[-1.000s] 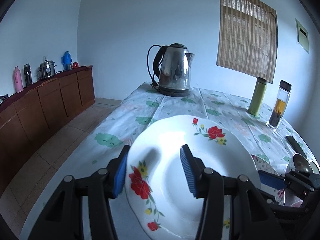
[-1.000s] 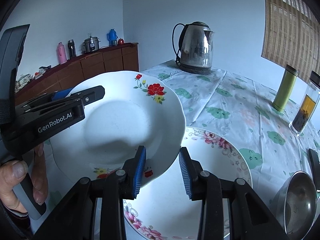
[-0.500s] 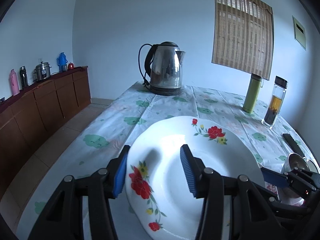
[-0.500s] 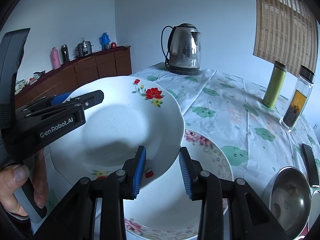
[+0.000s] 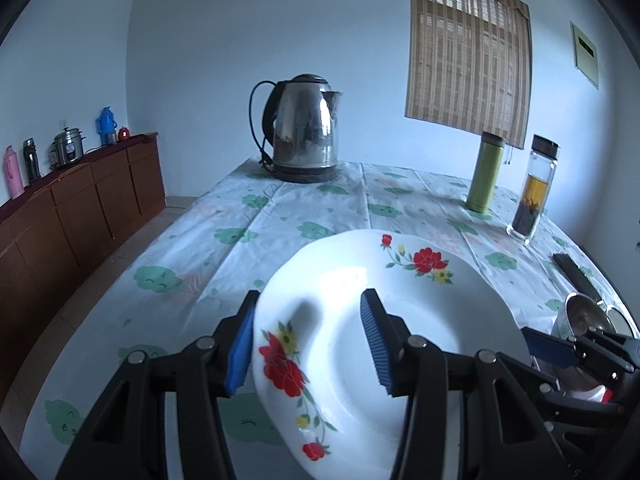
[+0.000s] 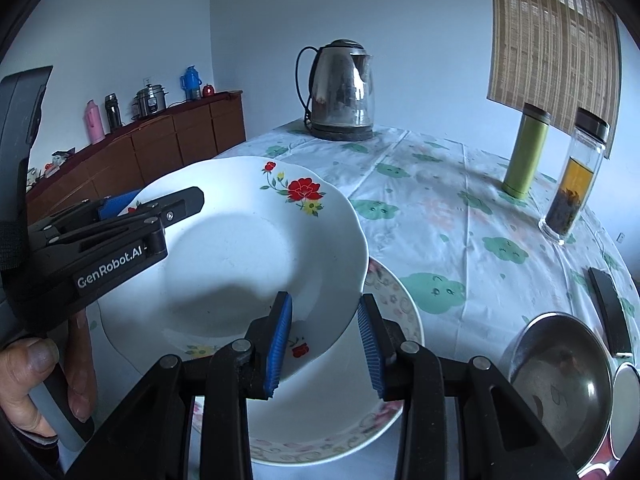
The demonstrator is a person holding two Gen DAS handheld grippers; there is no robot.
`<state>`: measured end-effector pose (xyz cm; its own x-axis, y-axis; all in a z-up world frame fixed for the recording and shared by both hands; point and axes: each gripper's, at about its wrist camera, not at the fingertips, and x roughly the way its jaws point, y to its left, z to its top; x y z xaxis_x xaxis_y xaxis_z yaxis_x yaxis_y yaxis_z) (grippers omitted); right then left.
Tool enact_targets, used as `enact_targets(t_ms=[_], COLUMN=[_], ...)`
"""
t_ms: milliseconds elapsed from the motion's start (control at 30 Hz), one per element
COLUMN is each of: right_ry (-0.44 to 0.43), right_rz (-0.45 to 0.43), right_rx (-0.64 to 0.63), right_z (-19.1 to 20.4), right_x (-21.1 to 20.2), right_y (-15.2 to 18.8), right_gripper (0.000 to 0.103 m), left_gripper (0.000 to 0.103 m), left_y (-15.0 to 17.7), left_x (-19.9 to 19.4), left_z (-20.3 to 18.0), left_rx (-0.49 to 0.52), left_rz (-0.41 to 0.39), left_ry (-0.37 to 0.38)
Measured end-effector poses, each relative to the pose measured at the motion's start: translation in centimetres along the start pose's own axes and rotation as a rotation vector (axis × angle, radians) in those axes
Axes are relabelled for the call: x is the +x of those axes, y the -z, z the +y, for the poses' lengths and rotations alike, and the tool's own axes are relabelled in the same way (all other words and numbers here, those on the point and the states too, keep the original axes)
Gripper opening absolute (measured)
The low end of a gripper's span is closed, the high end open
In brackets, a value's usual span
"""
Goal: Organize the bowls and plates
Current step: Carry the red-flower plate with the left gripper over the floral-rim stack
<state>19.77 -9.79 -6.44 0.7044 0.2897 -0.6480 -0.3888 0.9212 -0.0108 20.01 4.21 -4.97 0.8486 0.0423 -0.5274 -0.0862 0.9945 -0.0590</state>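
A white deep plate with red flowers [image 5: 420, 320] [image 6: 240, 248] hangs above the table between both grippers. My left gripper [image 5: 306, 338] straddles its left rim with jaws wide apart, not pinching; it also shows in the right wrist view [image 6: 156, 204]. My right gripper [image 6: 324, 340] straddles the plate's right rim, jaws also apart; it appears at the right edge of the left wrist view [image 5: 560, 350]. Below lies a second plate with a pink-patterned rim [image 6: 396, 296] on the tablecloth. A steel bowl [image 6: 560, 376] sits at the right.
A steel kettle [image 5: 304, 132] stands at the table's far end. A green flask [image 5: 486, 172], a tea bottle [image 5: 534, 192] and a black remote [image 6: 608, 308] are at the right. A wooden sideboard [image 5: 80, 208] runs along the left wall.
The flowered plate and both grippers have shifted slightly forward and lower over the table; the patterned plate beneath shows less. Jaw openings look unchanged.
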Motion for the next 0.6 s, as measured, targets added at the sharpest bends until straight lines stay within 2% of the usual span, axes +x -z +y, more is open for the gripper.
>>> enact_targets(t_ms=[600], right_ry=[0.029], right_rz=[0.001], right_rx=[0.018], right_z=[-1.3], right_x=[-0.5], right_y=[0.8], right_gripper=[0.036], left_gripper=[0.048], left_y=[0.9], left_x=[0.8], left_z=[-1.4], left_rx=[0.037], left_rz=[0.035], left_ry=[0.031])
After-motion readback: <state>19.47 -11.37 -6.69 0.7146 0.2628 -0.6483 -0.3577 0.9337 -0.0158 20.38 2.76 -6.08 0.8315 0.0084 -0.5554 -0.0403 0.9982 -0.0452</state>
